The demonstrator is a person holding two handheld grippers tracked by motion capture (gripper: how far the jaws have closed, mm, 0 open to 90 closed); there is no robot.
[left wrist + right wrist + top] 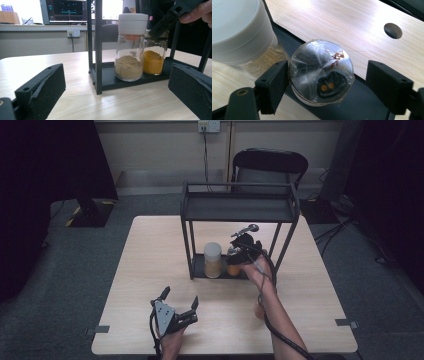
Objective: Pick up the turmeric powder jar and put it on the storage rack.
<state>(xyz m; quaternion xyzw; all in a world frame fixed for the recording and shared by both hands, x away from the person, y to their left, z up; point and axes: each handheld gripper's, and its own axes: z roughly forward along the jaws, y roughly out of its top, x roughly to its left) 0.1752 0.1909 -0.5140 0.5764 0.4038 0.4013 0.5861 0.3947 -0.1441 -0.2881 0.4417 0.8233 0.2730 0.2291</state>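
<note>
We count two spice jars upright on the rack's [190, 235] bottom shelf: white-lidded jar [130, 47], and at its 3 o'clock the foil-topped jar [322, 71] between our right gripper's [325, 86] parted jaws, one touching; left gripper [179, 301] wide, empty.

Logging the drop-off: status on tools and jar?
Right tool open around foil-capped jar on rack shelf. Left tool open, idle. White-lidded jar close alongside.

no readable text, label, brand or number anywhere, monitor [68, 10] screen shows only blurred coloured lines, white jar lid [132, 23] plain, wall socket [73, 33] unmarked
</note>
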